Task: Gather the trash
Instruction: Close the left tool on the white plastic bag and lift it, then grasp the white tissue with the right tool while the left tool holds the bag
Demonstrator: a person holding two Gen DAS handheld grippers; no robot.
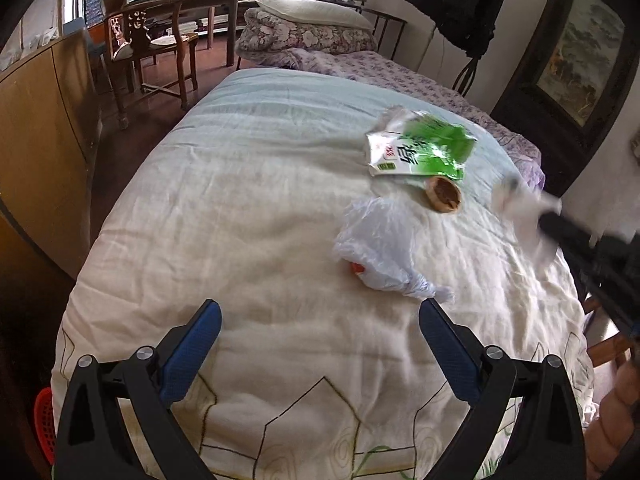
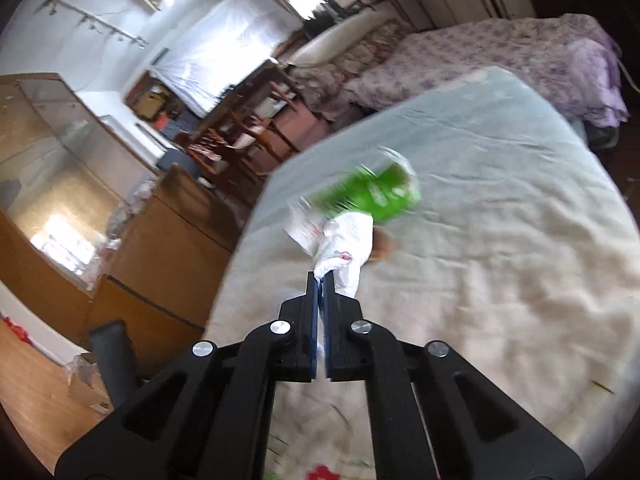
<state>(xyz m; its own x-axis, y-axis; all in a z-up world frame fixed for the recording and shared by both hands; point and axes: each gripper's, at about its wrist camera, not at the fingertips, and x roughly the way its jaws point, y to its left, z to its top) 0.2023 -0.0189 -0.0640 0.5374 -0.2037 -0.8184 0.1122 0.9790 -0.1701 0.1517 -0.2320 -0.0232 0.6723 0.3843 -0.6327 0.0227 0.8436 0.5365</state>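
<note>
Tongs (image 2: 320,280) pinch crumpled white wrapper (image 2: 346,240); quilt (image 2: 500,260) wrinkled.

A lived-in home bedroom — a bed (image 1: 248,184) under a pale wrinkled quilt fills the view, with a folded floral duvet (image 1: 308,36) and a pillow (image 1: 316,10) stacked at its far end. Around it stand a carved wooden chair (image 1: 148,52), a wooden table (image 1: 200,4), a wooden cabinet (image 1: 40,136) and a framed landscape painting (image 1: 580,60) — a dark coat (image 1: 460,0) hangs on the wall.
</note>
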